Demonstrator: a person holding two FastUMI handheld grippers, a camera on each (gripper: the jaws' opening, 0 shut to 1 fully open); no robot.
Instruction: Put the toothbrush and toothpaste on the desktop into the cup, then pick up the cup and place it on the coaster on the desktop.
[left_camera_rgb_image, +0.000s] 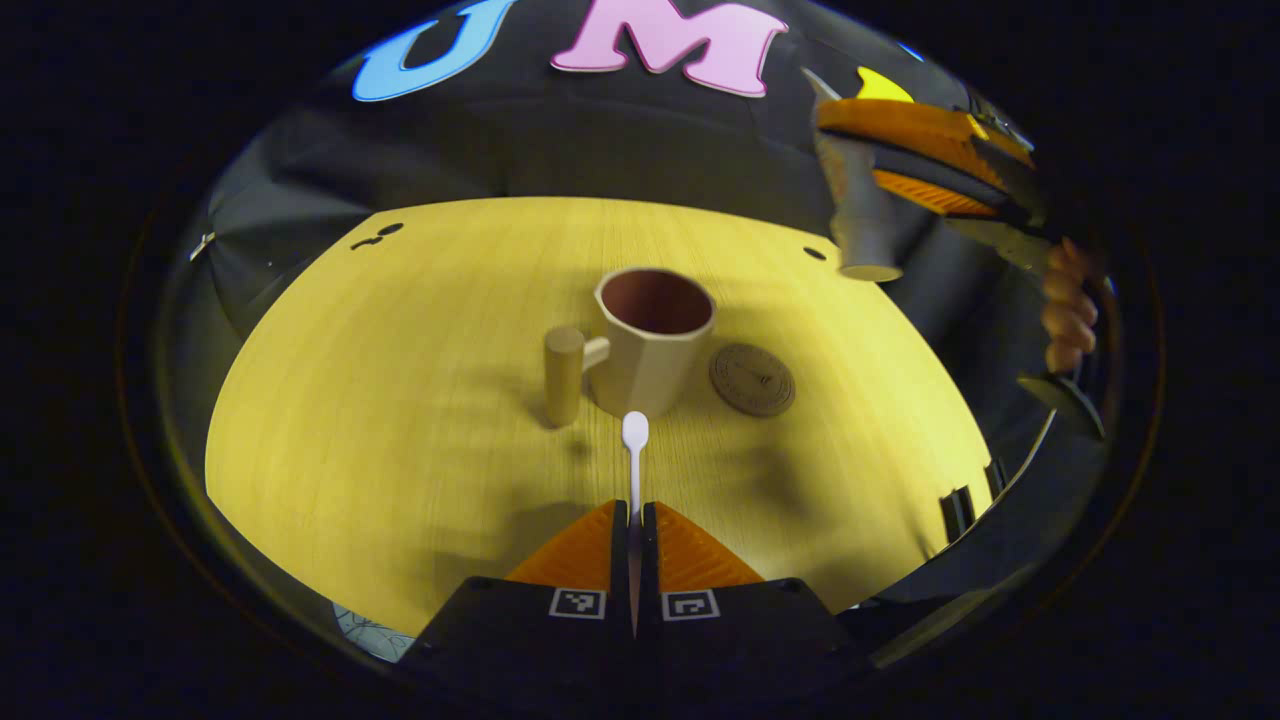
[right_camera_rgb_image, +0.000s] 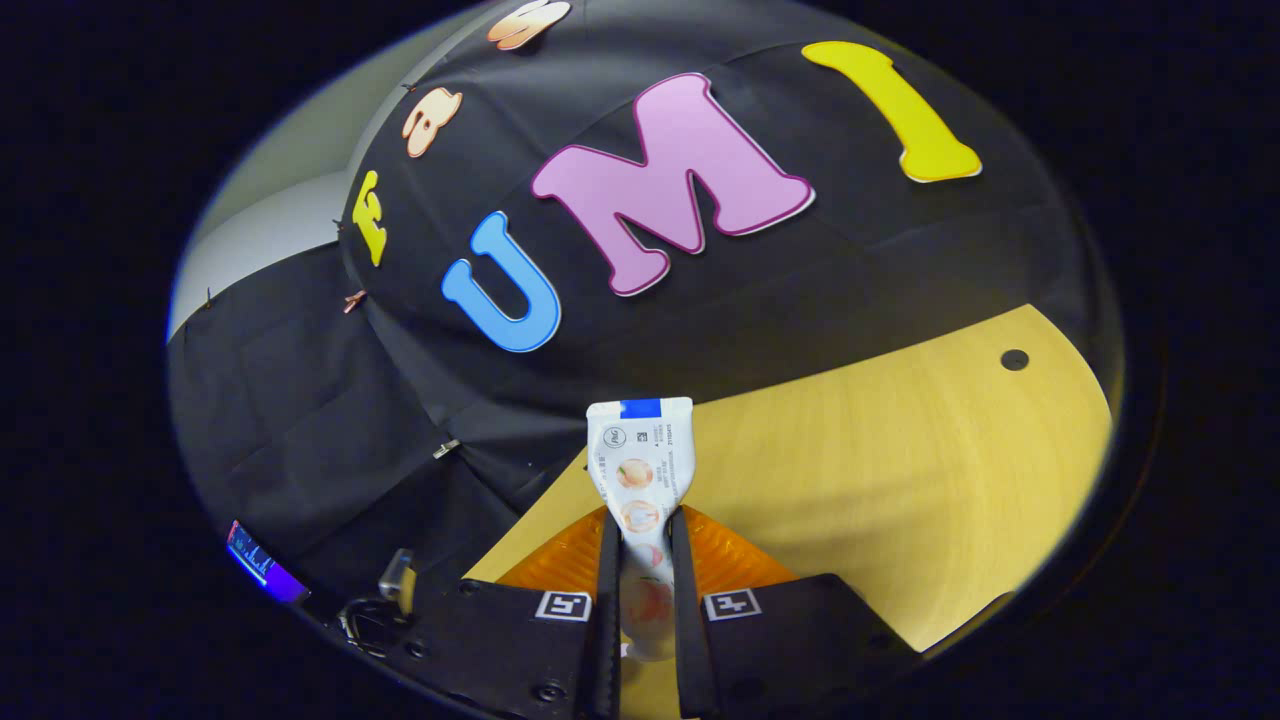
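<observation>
In the left gripper view my left gripper (left_camera_rgb_image: 635, 512) is shut on a white toothbrush (left_camera_rgb_image: 634, 455) that sticks forward, its head just short of the beige cup (left_camera_rgb_image: 655, 340). The cup stands upright on the yellow table (left_camera_rgb_image: 400, 400), its wooden handle to the left, its inside dark and bare. A round brown coaster (left_camera_rgb_image: 752, 379) lies just right of the cup. In the right gripper view my right gripper (right_camera_rgb_image: 640, 525) is shut on a white toothpaste tube (right_camera_rgb_image: 641, 470), held up above the table. That same gripper (left_camera_rgb_image: 930, 165) hangs high at the upper right of the left gripper view, the tube (left_camera_rgb_image: 858, 215) pointing down.
A hand (left_camera_rgb_image: 1068, 315) holds the right gripper at the table's right side. Small dark holes (left_camera_rgb_image: 378, 235) mark the table's far corners. In the right gripper view the table's edge (right_camera_rgb_image: 520, 520) runs close by, with black cloth and a small lit device (right_camera_rgb_image: 262, 568) beyond it.
</observation>
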